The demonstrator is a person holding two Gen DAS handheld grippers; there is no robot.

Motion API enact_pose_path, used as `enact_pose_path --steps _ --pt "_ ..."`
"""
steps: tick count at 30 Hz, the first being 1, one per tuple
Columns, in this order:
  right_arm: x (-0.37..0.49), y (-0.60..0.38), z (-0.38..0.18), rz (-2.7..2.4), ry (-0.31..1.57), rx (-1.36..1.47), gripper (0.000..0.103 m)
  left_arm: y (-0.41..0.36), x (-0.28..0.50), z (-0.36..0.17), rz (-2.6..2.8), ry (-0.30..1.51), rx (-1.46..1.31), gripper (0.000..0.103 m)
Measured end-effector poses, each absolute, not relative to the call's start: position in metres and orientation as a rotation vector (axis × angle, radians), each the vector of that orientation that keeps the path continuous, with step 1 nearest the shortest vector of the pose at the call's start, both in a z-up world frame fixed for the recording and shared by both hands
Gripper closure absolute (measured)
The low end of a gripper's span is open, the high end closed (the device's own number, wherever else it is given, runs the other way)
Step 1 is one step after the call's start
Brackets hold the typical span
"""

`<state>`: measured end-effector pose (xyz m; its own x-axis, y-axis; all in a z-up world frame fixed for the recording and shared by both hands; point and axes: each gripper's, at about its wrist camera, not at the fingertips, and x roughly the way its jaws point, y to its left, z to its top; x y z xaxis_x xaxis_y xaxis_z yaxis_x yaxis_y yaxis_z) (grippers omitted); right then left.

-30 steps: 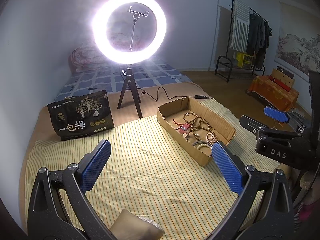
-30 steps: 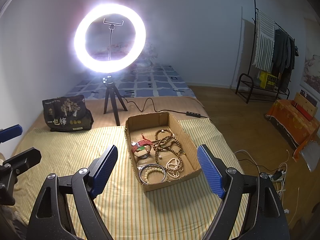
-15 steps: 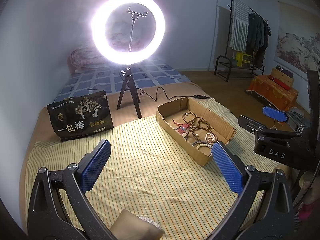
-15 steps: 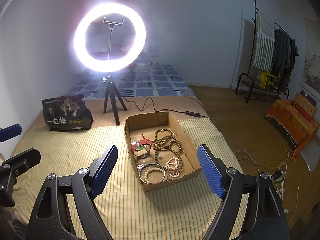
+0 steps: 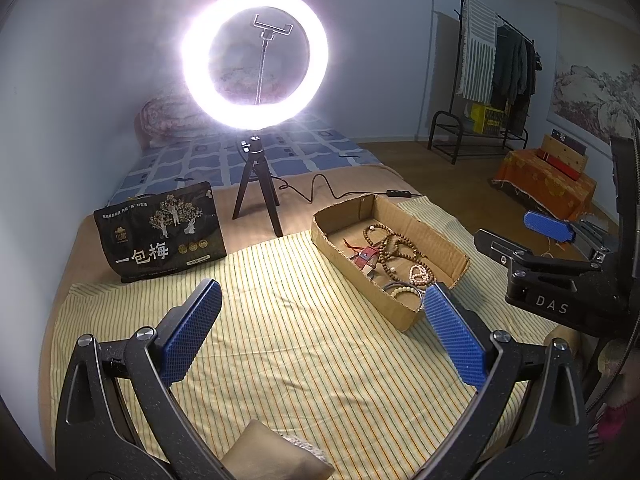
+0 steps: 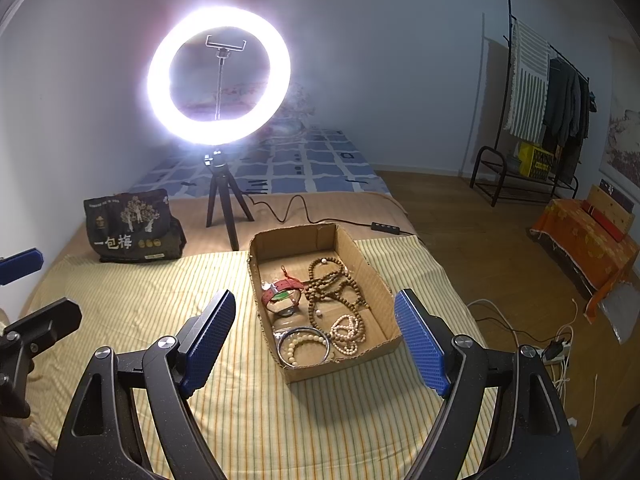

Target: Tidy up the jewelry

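On the striped cloth (image 6: 140, 304) sits a cardboard box (image 6: 372, 280) with bead strings (image 6: 334, 284), a red watch (image 6: 282, 290) and bangles (image 6: 304, 346) inside. Left gripper (image 5: 322, 334) and right gripper (image 6: 316, 338) both hang above it, jaws wide apart, holding nothing.

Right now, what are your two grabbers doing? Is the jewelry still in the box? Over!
Left gripper open, empty. Right gripper open, empty, above cardboard box. Bead necklaces, bracelets inside, untouched. Nothing in the way.
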<state>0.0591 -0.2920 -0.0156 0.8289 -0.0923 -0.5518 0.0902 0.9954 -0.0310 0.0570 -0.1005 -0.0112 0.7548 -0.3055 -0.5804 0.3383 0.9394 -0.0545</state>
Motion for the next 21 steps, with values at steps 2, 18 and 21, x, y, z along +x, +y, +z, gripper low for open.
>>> enact_pose_path --steps 2,18,21 --pt "0.0589 -0.292 -0.0155 -0.095 0.585 -0.004 0.021 -0.1004 0.0569 -0.011 -0.349 0.619 0.06 0.0" --pt "0.0585 -0.2889 -0.0162 -0.094 0.59 -0.011 0.021 -0.0967 0.0533 -0.0079 -0.337 0.579 0.065 0.0" --pt "0.0586 -0.289 -0.0166 -0.095 0.59 -0.01 0.021 -0.0964 0.0534 -0.0079 -0.335 0.578 0.064 0.0"
